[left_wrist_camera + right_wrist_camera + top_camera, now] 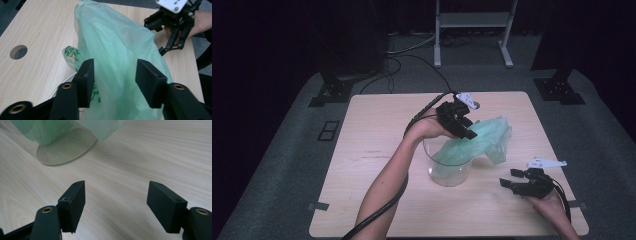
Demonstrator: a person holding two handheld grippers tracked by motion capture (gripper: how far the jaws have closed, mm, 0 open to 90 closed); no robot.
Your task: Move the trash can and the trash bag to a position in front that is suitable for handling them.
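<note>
**Left tongs parted around green bag, right tongs held wide over bare table**

Both tongs are seen from the high view: the left gripper (460, 126) is held above a clear glass container (447, 167), and the right gripper (518, 183) is kept low near the table's near right corner, well apart from the container. In the left gripper view, the jaws are seen standing apart, with the green plastic bag (117, 50) bulging up between them; the film lies against or just beside the inner faces of the pads, but no squeeze on it can be made out, so the bag is judged to be between the jaws rather than pinched. The bag is draped from the container's mouth, with its lower part tucked inside the glass and its upper part spread out over the rim toward the far right of the wooden table (372, 130). Green print is visible on a fold of the bag. In the right gripper view, the jaws are shown spread wide with nothing between them, and the container's round base (66, 147) is seen beyond them.
</note>
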